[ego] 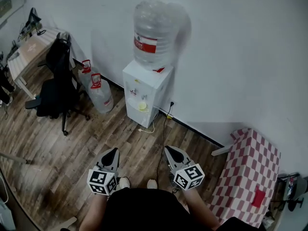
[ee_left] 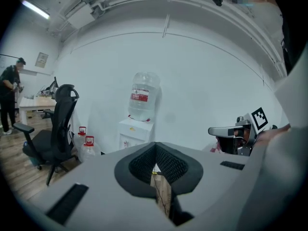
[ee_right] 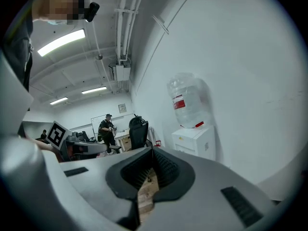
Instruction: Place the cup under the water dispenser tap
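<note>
Left gripper: jaws closed tip to tip, nothing between the pads, only floor showing through the hollow behind them. Right gripper: jaws likewise pressed together, nothing held. Both held low in front of the person, side by side and apart, aimed toward the water dispenser and well short of it.

Ahead, against the wall, the white dispenser on the wooden floor. In the recess on its front, below the taps, a small yellow cup; too small to tell which tap or whether anything is inside. On the dispenser's top, 1 large clear bottle, neck down, with a red and white label; water level not readable.

Just left of the dispenser, along the foot of the wall, 2 clear jugs with red caps, standing upright and close together; fill not readable. A cable trailing over the floor from the dispenser's base toward the grippers.

Further left, a black office chair near a desk. At the right edge of the floor, a table under a red and white checked cloth.
</note>
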Action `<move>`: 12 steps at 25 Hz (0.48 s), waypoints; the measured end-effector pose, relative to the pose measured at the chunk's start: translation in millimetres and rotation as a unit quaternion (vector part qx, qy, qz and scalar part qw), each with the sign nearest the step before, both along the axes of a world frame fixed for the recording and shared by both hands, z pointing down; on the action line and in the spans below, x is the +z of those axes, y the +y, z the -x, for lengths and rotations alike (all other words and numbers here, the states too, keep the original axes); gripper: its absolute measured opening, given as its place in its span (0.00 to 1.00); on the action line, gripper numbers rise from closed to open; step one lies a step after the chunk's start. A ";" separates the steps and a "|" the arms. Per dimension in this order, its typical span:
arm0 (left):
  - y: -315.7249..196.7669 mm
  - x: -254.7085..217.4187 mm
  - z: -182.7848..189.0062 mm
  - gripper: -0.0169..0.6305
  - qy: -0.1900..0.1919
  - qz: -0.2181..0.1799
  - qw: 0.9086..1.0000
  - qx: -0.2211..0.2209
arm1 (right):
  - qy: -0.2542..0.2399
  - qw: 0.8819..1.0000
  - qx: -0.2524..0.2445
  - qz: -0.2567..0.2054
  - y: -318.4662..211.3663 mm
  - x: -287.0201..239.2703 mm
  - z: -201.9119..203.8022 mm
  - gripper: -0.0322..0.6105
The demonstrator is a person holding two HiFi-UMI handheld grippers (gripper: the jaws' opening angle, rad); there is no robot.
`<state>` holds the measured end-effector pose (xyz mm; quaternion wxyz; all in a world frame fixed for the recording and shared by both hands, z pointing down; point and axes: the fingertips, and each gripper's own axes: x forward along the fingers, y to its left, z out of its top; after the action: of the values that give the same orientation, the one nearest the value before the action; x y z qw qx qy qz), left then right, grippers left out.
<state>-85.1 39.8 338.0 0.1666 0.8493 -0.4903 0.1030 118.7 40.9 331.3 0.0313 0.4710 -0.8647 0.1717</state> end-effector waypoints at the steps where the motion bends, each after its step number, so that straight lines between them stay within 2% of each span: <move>1: 0.9 1.6 1.4 0.05 -0.002 0.002 1.000 -0.001 | 0.001 1.000 0.002 0.001 -0.6 1.7 -1.4 0.08; 12: -15.8 -0.9 -5.1 0.05 -0.022 -0.006 1.000 0.000 | 0.007 1.000 0.005 -0.002 -9.8 3.4 -3.5 0.08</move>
<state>-80.0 24.0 337.0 0.1504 0.8477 -0.4948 0.1182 122.2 31.1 334.8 0.0360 0.4766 -0.8624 0.1669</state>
